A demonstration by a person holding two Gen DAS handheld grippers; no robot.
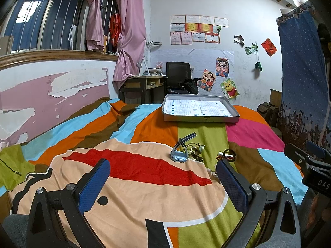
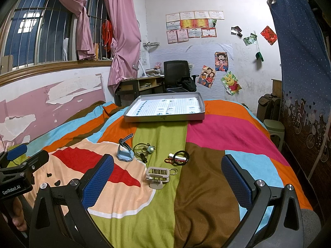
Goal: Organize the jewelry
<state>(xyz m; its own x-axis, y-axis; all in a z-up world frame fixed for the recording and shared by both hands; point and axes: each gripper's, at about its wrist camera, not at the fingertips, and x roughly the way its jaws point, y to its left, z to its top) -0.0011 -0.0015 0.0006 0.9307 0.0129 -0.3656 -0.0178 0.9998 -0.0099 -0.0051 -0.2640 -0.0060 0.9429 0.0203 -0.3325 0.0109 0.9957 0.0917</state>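
Small accessories lie mid-bed on a striped blanket. A light blue watch (image 1: 180,152) (image 2: 124,152) stands on its strap. Beside it sits a cord necklace with a pale pendant (image 2: 144,151) (image 1: 197,150). Red and black bracelets with a white clip (image 2: 178,157) (image 1: 227,155) lie to the right. A beige hair claw (image 2: 158,175) rests nearest in the right wrist view. A grey tray lined with grid paper (image 1: 201,119) (image 2: 165,118) sits farther back. My left gripper (image 1: 163,184) and right gripper (image 2: 167,181) both hover open, short of the items, holding nothing.
The bed runs along a peeling pink wall (image 1: 41,95) on the left. A desk (image 1: 140,84) and black chair (image 1: 179,74) stand beyond the bed's far end. A blue curtain (image 2: 304,82), a suitcase (image 2: 269,105) and a green stool (image 2: 274,128) stand on the right.
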